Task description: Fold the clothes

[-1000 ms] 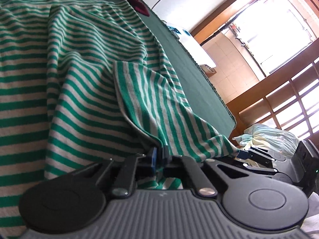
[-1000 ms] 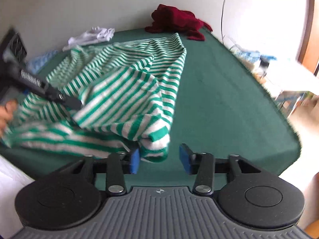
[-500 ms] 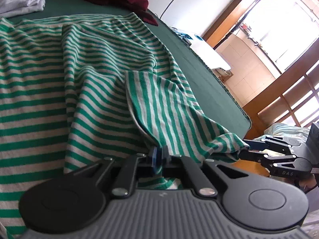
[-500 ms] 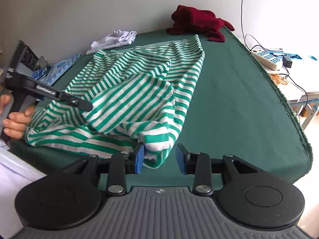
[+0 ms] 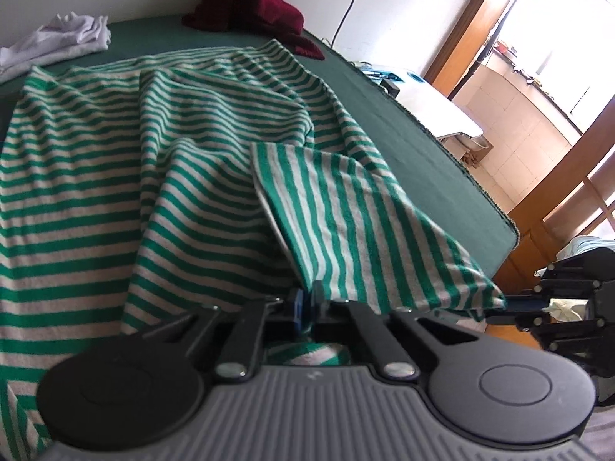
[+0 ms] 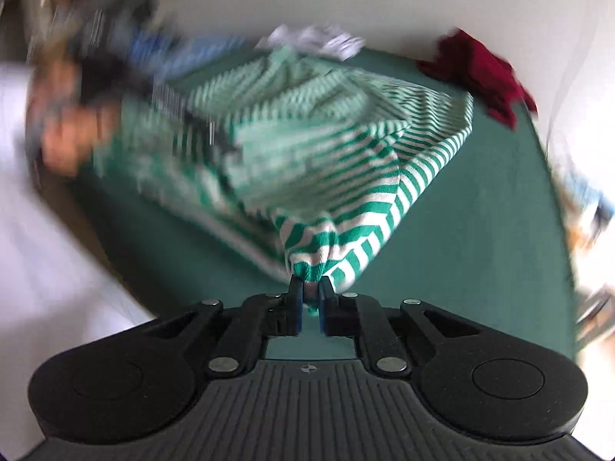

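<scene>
- Left wrist view: the left gripper (image 5: 305, 303) has its jaws pressed together on a lower edge of the green-and-white striped shirt (image 5: 115, 176), which lies spread over the green table cover (image 5: 434, 161).
- One flap of the shirt is lifted and runs from the left gripper across to the right gripper (image 5: 511, 309), which enters at the right edge of this view with the far corner of the flap at its tips.
- At the far end of the cover lie a dark red garment (image 5: 250, 4) and, to its left, a crumpled white garment (image 5: 65, 38); neither touches the shirt.
- Right wrist view: the picture is strongly blurred. The right gripper (image 6: 310, 301) is clamped on a bunched corner of the striped shirt (image 6: 346, 146), with a narrow gap between the blue pads (image 6: 298, 303) filled by cloth.
- The left gripper (image 6: 184, 115) shows as a dark smear over the shirt at upper left; its jaws cannot be read here.
- The red garment (image 6: 480, 73) sits at the far right corner of the green cover (image 6: 480, 249).
</scene>
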A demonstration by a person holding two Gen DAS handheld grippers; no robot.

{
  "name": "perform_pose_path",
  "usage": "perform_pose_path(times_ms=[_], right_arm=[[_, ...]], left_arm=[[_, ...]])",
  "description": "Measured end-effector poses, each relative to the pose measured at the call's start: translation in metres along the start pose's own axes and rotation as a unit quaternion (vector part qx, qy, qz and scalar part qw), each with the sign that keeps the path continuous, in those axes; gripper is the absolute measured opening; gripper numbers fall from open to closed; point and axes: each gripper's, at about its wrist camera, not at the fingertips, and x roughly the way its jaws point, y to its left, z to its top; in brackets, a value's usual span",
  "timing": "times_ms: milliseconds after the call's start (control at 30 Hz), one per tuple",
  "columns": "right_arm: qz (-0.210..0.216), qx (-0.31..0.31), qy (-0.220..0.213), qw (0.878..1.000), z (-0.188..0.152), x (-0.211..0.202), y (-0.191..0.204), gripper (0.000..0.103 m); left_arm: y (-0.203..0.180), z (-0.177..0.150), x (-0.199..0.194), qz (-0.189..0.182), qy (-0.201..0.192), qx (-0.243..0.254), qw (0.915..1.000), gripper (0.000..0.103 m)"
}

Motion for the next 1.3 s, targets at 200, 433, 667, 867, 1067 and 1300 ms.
perform_pose_path(times_ms=[200,433,667,867,1067,1300], right_arm=[[0.060,-0.012,0.041,0.997,-0.016,0.001,-0.009,0.008],[0.032,0.116,-0.048,0.992,-0.011,-0.011,-0.045,0.030],[0.056,0.096,-0.016,0.994,-0.005,0.023,-0.021,0.009],[0.082,0.040,0.045,0.995,-0.005,0.021,-0.019,0.010],[0.096,0.111,-0.018,0.989,0.011,-0.004,-0.035,0.030],[0.050,0.129,0.024,0.990,0.016,0.035,-0.028,0.028]], left_arm=[[-0.001,-0.011,0.004,0.034,0.017,-0.015,0.9992,0.000],[-0.022,-0.004,-0.025,0.044,-0.025,-0.011,0.9987,0.000],[-0.032,0.015,-0.039,0.061,-0.062,0.003,0.9962,0.000],[-0.031,0.017,-0.054,0.059,-0.074,0.019,0.9953,0.000],[-0.015,0.013,-0.037,0.052,-0.047,0.022,0.9973,0.000],[0.011,-0.002,-0.017,0.043,0.009,0.037,0.9984,0.000]])
